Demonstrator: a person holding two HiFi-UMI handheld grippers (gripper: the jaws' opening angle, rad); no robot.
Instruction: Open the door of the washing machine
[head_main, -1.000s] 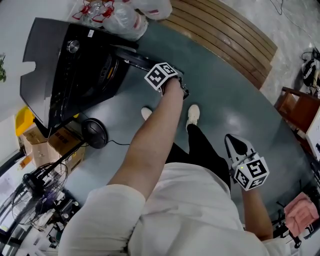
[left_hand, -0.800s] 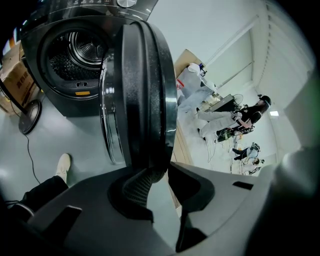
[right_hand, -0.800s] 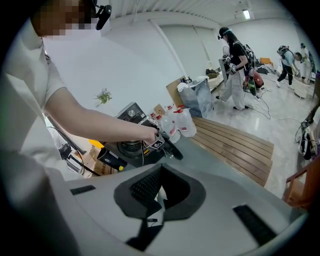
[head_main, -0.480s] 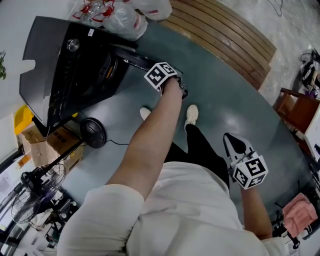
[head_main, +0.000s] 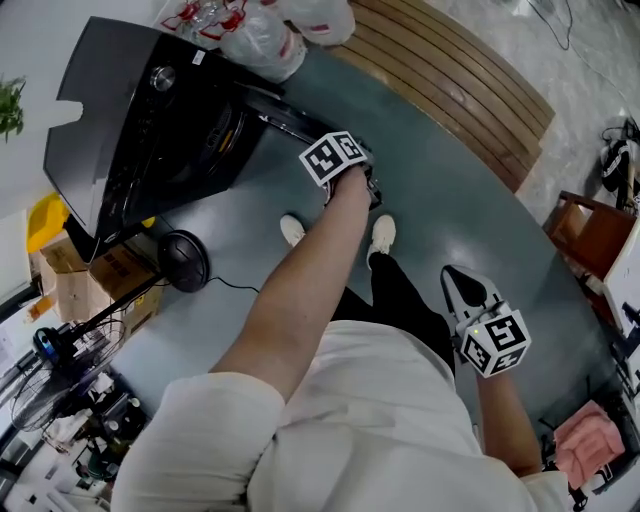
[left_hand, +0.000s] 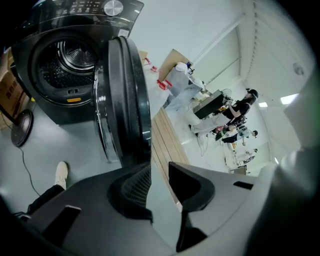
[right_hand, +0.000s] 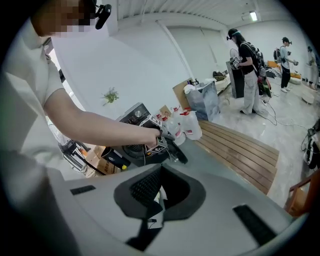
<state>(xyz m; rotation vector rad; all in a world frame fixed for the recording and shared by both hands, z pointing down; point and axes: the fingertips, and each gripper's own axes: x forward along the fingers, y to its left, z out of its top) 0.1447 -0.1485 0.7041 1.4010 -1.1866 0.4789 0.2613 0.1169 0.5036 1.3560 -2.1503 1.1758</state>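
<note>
The door (left_hand: 127, 100) of the washing machine (left_hand: 55, 60) stands swung well out from the front, leaving the drum (left_hand: 70, 60) exposed, so the opening looks nearly done. The left gripper (left_hand: 160, 170) sits at the door's free edge with its fingers apart and nothing clamped between them; the door edge shows just past the left finger, probably so it can be nudged wider rather than gripped. The right gripper (right_hand: 161, 175) hangs low beside the person's leg, well away, fingers closed together on nothing, likely kept clear because one hand is enough.
</note>
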